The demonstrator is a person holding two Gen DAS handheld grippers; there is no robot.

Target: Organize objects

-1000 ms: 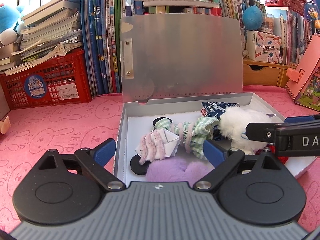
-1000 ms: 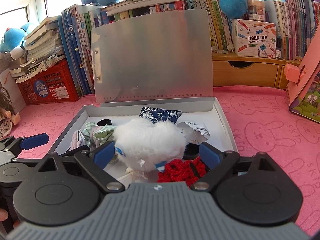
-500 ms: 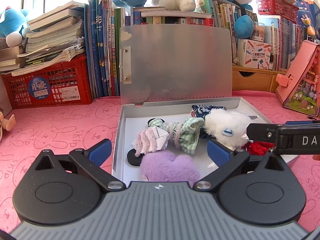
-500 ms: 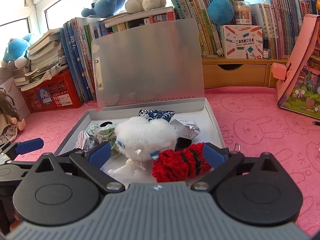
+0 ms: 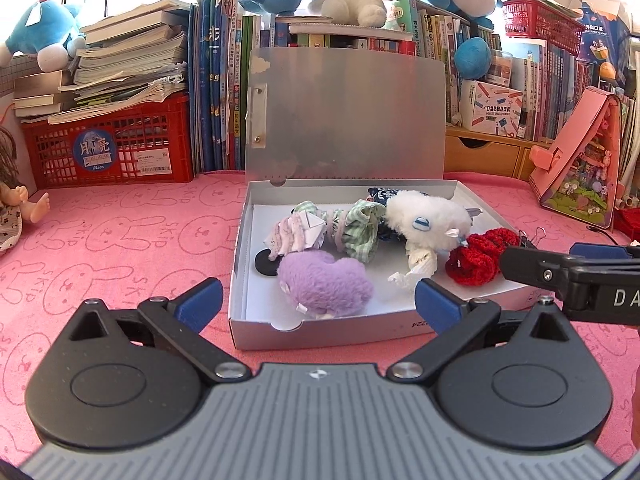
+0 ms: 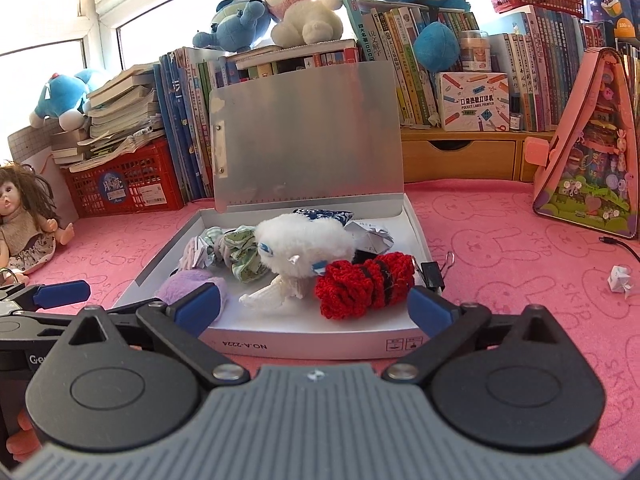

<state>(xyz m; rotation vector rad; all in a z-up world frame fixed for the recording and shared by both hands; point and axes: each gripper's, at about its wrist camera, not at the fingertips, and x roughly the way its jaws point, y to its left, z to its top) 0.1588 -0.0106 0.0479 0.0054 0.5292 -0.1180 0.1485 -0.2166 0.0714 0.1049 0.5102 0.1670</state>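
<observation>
Since a second ago both grippers have drawn back from the shallow white cardboard box (image 5: 276,334): then the blue fingertips reached over its contents, now they sit short of its near wall, and the fluffy purple heart-shaped plush (image 5: 326,282), earlier half hidden under the left gripper (image 5: 318,300), lies in full sight in the box's near-left corner. The jaws of the left gripper stand wide apart with nothing between them; the right gripper (image 6: 316,306) is likewise spread wide and empty.

The box's front wall reads "NO.A-222A" upside down. The red plastic crate (image 5: 108,144) at the back left carries a round blue sticker marked "Moon", and a small white carton (image 6: 474,100) on the wooden drawer shelf reads "POCKET LABEL PRINTER". The right gripper's arm shows the letters "DA".

Inside the box, behind the purple plush, lie a white fluffy toy (image 6: 304,246), a red knitted roll with black bands (image 6: 368,284), a green checked fabric scrunchie (image 5: 358,228) and a pale striped bundle. The frosted lid (image 5: 346,114) stands upright at the back. A black binder clip (image 6: 434,272) sits beside the box's right wall, perhaps touching it. Everything rests on a pink rabbit-print cloth (image 5: 120,248); a long-haired doll (image 6: 24,224) sits at the left.
</observation>
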